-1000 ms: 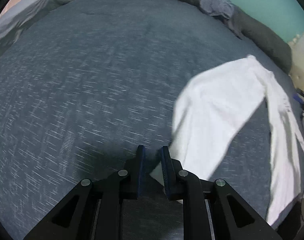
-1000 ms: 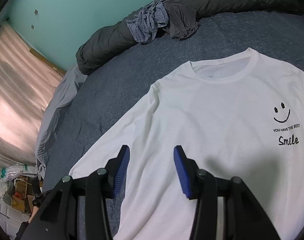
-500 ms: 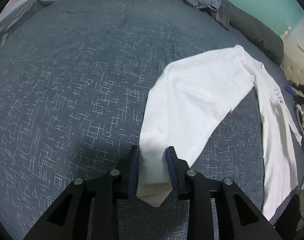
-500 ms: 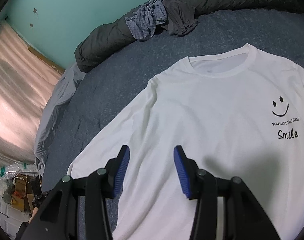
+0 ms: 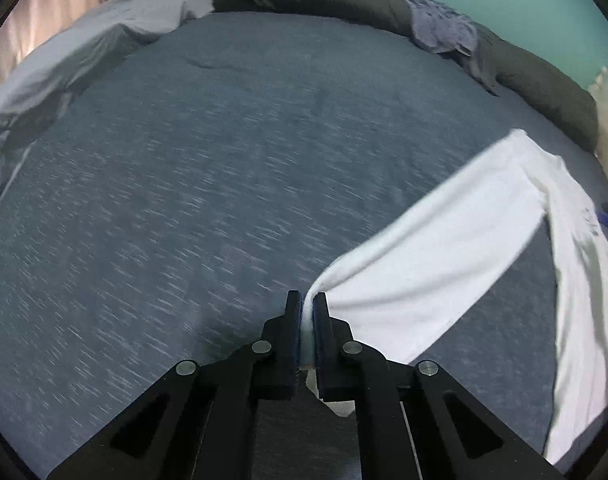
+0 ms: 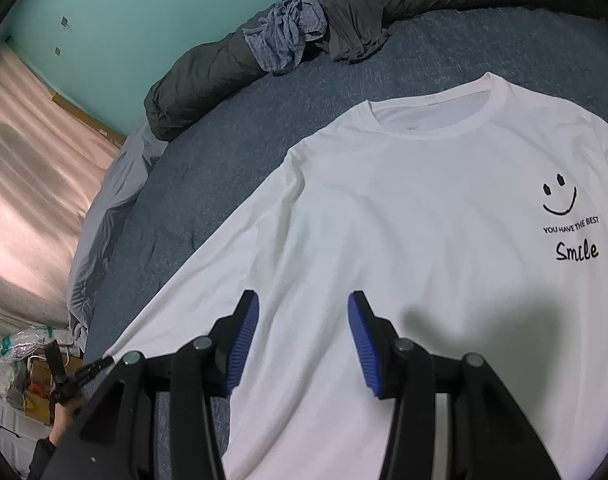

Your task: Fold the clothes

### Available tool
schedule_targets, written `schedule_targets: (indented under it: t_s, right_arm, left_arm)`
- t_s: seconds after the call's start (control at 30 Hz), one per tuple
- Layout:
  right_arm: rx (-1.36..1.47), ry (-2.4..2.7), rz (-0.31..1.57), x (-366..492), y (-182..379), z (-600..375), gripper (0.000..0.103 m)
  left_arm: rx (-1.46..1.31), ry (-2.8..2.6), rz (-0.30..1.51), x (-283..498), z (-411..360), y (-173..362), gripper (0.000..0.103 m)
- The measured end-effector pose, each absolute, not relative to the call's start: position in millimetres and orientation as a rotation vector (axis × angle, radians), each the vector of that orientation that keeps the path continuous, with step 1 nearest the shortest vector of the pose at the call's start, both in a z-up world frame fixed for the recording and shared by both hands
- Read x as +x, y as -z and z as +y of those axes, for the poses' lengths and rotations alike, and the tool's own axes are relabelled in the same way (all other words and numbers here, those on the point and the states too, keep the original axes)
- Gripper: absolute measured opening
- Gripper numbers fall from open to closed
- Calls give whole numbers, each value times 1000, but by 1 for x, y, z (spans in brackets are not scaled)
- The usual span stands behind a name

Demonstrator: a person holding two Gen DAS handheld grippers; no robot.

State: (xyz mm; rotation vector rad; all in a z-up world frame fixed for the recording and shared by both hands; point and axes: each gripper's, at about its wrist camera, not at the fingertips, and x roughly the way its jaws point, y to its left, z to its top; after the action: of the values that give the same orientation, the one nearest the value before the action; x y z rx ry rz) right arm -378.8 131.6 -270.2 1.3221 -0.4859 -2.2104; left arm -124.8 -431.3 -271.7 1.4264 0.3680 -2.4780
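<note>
Shirt [image 6: 404, 240], white, long-sleeved, lies face up on the bed [image 6: 232, 152], collar toward the far edge. Small smiley print and the words "YOU HAVE THE BEST Smile" sit on the chest at the right of my right view.

My left tool [image 5: 307, 304] is clamped tight on the end of one sleeve [image 5: 432, 268]; white cloth fills the thin gap between the blue pads, and a bit hangs out below them. From the clamp the sleeve runs up and to the right, bunched into folds at the grip, lifted off the blue-grey bed cover, then joins the body of the shirt at the far right of the left view.

My right tool [image 6: 303, 322] hovers over the lower middle of the shirt, its fingers spread wide with nothing between them; I cannot tell if the tips touch the cloth.

Along the far edge of the bed: a dark grey rolled duvet [image 6: 208, 76] with a crumpled blue-grey garment [image 6: 288, 40] on it. A pale grey sheet [image 5: 96, 52] is rumpled at the bed's left side. Teal wall [image 6: 144, 4] behind.
</note>
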Motion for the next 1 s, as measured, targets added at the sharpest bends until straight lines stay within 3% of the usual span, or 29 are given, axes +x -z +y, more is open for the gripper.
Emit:
schedule_targets:
  t_s: [0.23,0.37,0.43,0.5,0.67,1.0]
  right_arm:
    - [1329,2201,-462,-378,272,129,47]
    - [1332,2196,-462,-377,274,128,47]
    - [1333,2192,-463,-376,275,128,47]
    - [1334,2188,-464,-375,276,128,47]
    - [1341,2180,-479,-373,279,129,47]
    - [1337,2168,-476,-367,274,122,47]
  left_arm:
    - [1413,2431,403,-134,-466,268,5]
    - [1372,2435,518,-128,-478,273,9]
    - [1355,2438,545,-124,-480,273,18]
    - [1313,2433,599,-114,-484,270,39]
    - [1263,2428,771,-93,-494,277,40]
    - [1312,2394,892,-89,-482,312,39]
